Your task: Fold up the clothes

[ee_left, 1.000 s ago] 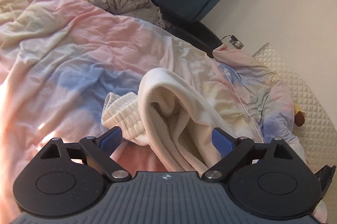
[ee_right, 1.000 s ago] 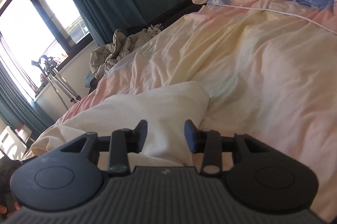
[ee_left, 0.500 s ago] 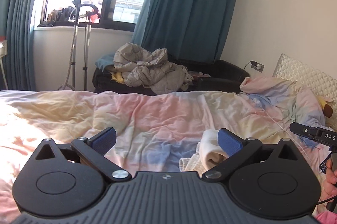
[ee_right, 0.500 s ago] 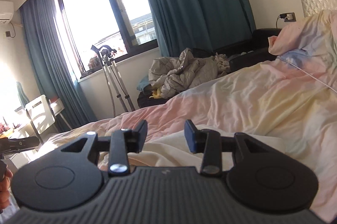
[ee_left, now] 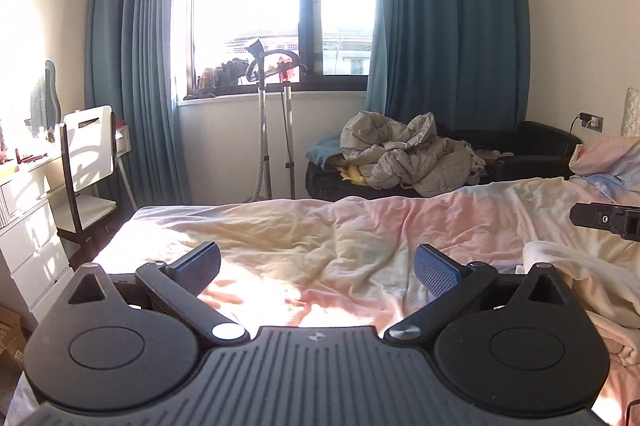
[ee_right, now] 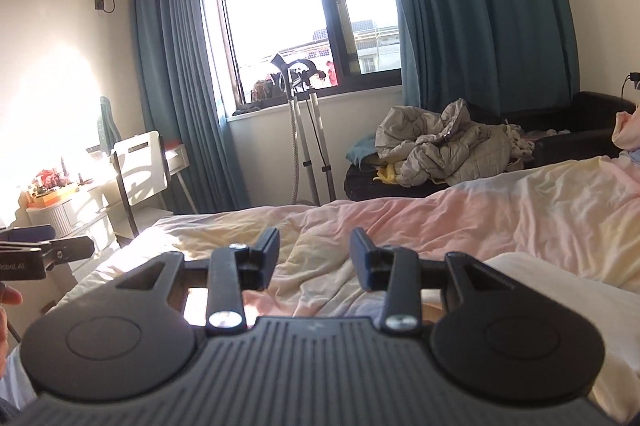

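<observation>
A cream garment (ee_left: 580, 278) lies on the pastel bedspread (ee_left: 340, 238) at the right edge of the left wrist view, and it shows as a pale fold (ee_right: 540, 274) at the lower right of the right wrist view. My left gripper (ee_left: 318, 264) is held level above the bed, open wide, with nothing between its blue pads. My right gripper (ee_right: 315, 258) is also raised and open, empty, its fingers a hand's width apart. Each gripper sits to the left of the garment and clear of it. The right gripper's tip (ee_left: 604, 220) pokes into the left wrist view.
A black sofa (ee_left: 532, 154) under the window carries a heap of grey quilted clothing (ee_left: 404, 154). A garment steamer stand (ee_left: 272, 130) rises beside it. A white chair (ee_left: 86, 162) and desk stand at the left wall. A hand (ee_right: 6, 310) shows at the left edge.
Both grippers have lifted and tilted up from looking down at the cream garment to looking level across the room. The garment has slid to the right edge of both views.
</observation>
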A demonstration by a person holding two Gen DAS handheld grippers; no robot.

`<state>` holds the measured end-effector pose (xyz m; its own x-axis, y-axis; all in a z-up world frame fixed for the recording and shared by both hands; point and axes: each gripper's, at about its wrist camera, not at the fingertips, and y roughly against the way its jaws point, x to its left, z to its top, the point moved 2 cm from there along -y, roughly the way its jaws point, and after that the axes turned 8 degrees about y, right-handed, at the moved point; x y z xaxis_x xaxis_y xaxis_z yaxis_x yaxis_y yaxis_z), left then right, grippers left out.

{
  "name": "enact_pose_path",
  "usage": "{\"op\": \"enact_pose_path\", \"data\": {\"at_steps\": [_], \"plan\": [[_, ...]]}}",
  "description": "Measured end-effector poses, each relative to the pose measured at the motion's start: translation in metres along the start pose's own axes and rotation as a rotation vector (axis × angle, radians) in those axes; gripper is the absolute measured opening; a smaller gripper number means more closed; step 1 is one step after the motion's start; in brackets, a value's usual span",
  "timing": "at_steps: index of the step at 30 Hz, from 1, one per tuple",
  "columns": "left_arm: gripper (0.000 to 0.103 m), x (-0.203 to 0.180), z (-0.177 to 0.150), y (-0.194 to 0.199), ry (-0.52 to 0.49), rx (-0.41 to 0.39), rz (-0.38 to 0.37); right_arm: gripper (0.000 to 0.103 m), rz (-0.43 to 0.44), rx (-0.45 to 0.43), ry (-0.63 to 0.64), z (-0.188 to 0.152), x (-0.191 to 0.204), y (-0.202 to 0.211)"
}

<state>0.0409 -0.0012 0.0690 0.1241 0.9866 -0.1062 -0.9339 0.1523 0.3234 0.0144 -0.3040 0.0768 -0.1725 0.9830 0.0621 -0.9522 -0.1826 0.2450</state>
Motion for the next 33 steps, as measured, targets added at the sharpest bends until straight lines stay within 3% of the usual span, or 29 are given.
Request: {"op": "enact_pose_path", "data": {"at_steps": [7, 20, 23, 25, 26, 29, 31, 33], "plan": [[0.103, 0.019, -0.026, -0.028, 0.047, 0.031, 0.050, 0.042, -0.013, 0.016, 0.007, -0.031, 0.013, -0.034], [0.103, 0.015, -0.059, -0.043, -0.025, -0.022, 0.097, 0.054, -0.050, 0.097, 0.079, -0.083, 0.019, -0.072], [0.103, 0.016, -0.061, -0.044, -0.013, -0.011, 0.080, 0.067, -0.054, 0.089, 0.094, -0.084, 0.023, -0.074], [0.103, 0.017, -0.062, -0.045, 0.003, -0.003, 0.070, 0.087, -0.064, 0.076, 0.106, -0.085, 0.026, -0.072], [0.103, 0.018, -0.063, -0.045, 0.009, -0.001, 0.068, 0.091, -0.077, 0.068, 0.116, -0.085, 0.027, -0.071], [0.103, 0.020, -0.064, -0.045, 0.024, 0.008, 0.063, 0.095, -0.099, 0.057, 0.137, -0.086, 0.027, -0.070], [0.103, 0.020, -0.065, -0.046, 0.027, 0.013, 0.061, 0.103, -0.091, 0.051, 0.129, -0.086, 0.027, -0.069], [0.103, 0.019, -0.066, -0.046, 0.021, 0.012, 0.066, 0.103, -0.084, 0.046, 0.122, -0.086, 0.026, -0.068]]}}
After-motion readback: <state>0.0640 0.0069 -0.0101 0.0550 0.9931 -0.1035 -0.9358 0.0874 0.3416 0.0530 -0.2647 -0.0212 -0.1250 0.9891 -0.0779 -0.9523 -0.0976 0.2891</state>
